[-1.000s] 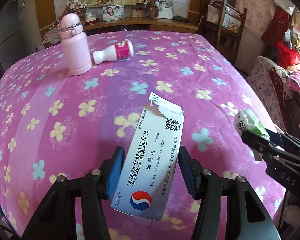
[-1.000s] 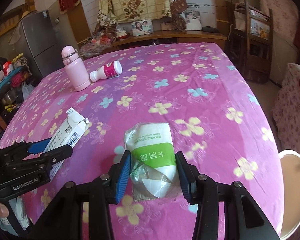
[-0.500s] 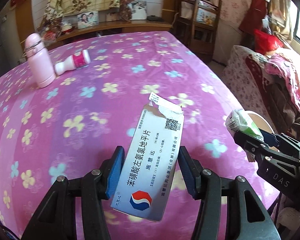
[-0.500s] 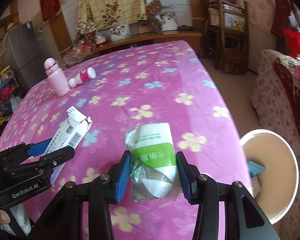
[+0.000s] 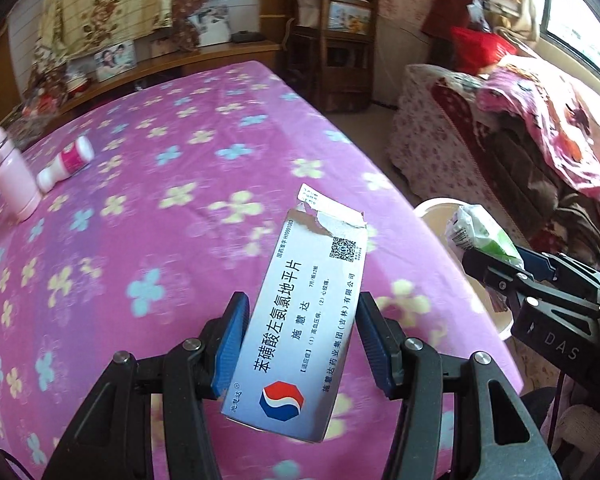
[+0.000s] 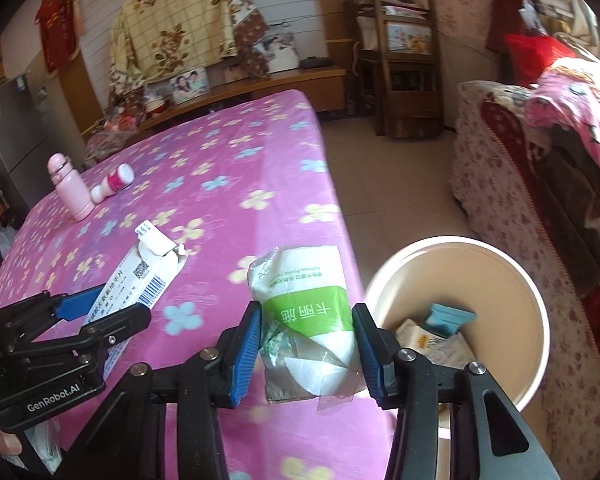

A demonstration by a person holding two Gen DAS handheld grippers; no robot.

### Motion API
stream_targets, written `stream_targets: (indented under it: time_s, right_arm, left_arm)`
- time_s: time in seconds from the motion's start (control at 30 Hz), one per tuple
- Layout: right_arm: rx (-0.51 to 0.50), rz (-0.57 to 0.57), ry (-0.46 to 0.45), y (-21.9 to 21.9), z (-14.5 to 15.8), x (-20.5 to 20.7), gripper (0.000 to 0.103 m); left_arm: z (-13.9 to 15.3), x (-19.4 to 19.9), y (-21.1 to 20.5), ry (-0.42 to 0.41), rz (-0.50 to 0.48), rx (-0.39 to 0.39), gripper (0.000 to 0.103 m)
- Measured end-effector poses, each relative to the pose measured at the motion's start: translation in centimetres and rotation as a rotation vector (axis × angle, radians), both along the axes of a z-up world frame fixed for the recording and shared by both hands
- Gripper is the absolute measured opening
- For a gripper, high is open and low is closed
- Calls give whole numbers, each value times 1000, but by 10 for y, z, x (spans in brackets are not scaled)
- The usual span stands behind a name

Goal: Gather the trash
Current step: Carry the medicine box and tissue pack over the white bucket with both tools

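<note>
1. Your left claw (image 5: 300, 346) is clamping one white medicine box (image 5: 304, 316) by its long sides. The box's long axis is running along the fingers, and its torn, opened end is pointing away from you and upward, over the pink flowered tabletop (image 5: 172, 184).
2. Your right claw (image 6: 306, 344) is clamping one tissue packet (image 6: 308, 316), white with a green band. Its long axis is also lying along the fingers, with the crinkled clear wrapper end hanging toward you below the blue pads.
3. You are holding two pieces of trash, one per claw, and both are sitting squarely between the pads, lifted clear of the tabletop.
4. One cream bin (image 6: 512, 280) is standing on the floor just beside the tabletop's edge, to the right of the packet, and some wrappers are lying inside it.
5. Far back on the tabletop, one pink flask (image 6: 69, 186) is standing upright, and one small white-and-pink bottle (image 6: 114, 182) is lying on its side just beside it.
</note>
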State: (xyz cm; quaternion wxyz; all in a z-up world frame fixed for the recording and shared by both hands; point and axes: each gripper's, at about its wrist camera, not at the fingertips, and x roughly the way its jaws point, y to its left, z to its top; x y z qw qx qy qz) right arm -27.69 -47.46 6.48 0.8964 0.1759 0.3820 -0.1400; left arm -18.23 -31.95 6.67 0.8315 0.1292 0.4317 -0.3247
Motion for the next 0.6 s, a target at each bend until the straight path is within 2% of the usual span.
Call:
stream_targets:
  time_s: [0.6]
  right_arm:
    - [17,-186,48,-93,-21,-69,49]
  left_arm:
    - [-2,-45,-106,-3,-171,7,56]
